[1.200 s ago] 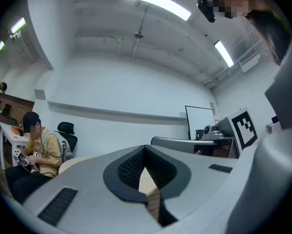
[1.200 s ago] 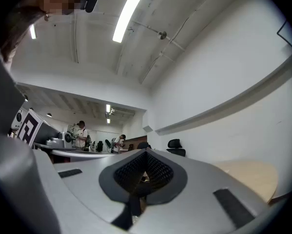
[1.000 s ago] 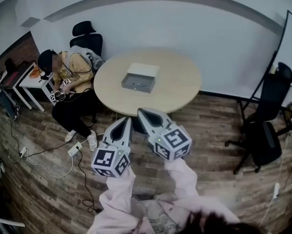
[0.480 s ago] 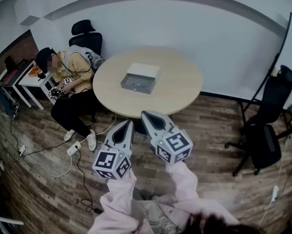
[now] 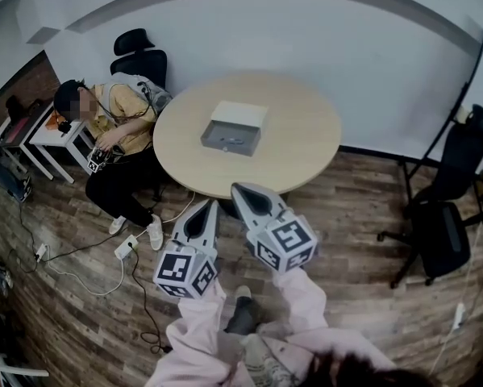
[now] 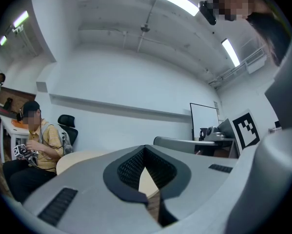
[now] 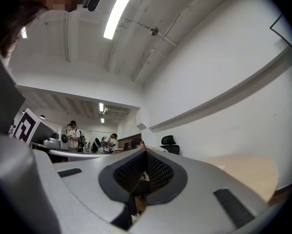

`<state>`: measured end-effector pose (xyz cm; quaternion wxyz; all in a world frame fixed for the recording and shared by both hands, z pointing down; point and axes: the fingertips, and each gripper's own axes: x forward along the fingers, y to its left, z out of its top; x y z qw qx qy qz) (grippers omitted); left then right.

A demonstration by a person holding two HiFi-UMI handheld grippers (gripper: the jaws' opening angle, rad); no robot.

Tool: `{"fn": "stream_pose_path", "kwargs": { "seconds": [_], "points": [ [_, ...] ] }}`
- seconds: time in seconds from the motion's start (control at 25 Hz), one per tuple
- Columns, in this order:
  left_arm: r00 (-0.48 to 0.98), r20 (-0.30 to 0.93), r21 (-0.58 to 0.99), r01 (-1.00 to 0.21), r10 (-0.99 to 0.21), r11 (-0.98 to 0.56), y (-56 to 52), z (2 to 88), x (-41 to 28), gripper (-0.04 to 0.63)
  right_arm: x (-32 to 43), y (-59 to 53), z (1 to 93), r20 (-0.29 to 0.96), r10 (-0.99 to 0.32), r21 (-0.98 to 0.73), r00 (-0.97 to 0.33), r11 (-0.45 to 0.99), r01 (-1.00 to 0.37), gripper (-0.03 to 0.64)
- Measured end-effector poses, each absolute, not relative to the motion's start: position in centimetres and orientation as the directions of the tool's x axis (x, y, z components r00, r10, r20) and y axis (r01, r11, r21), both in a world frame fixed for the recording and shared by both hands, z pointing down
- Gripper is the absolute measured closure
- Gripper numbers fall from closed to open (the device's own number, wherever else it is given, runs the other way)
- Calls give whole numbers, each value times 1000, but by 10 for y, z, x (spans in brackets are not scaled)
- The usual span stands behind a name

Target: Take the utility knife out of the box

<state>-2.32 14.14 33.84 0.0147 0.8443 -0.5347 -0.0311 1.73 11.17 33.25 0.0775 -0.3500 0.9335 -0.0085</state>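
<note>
1. No word, brand name or number is legible in any view.
2. The left gripper (image 5: 211,203), at 7 o'clock in the head view, has black-and-white square markers on its cube. These are patterns only, with no characters.
3. The right gripper (image 5: 235,187), at 5 o'clock, has a cube marked likewise.
4. The box (image 5: 235,127), at 12 o'clock, shows no readable label.

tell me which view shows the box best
The head view: it looks down on the box, open on the round table. Both gripper views catch only a strip of that tabletop beside their jaws; the box does not show in either.
</note>
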Motion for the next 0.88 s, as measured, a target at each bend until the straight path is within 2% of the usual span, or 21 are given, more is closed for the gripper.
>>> {"fn": "stream_pose_path", "kwargs": {
  "seconds": [0.44, 0.88],
  "points": [
    [464, -63, 93, -879, -884, -468, 57, 333, -43, 586, 2, 34, 332, -109, -684, -36, -722, 728, -684, 618],
    [496, -27, 141, -858, -868, -494, 1, 349, -63, 586, -6, -22, 348, -61, -721, -76, -690, 693, -717, 617]
  ]
}}
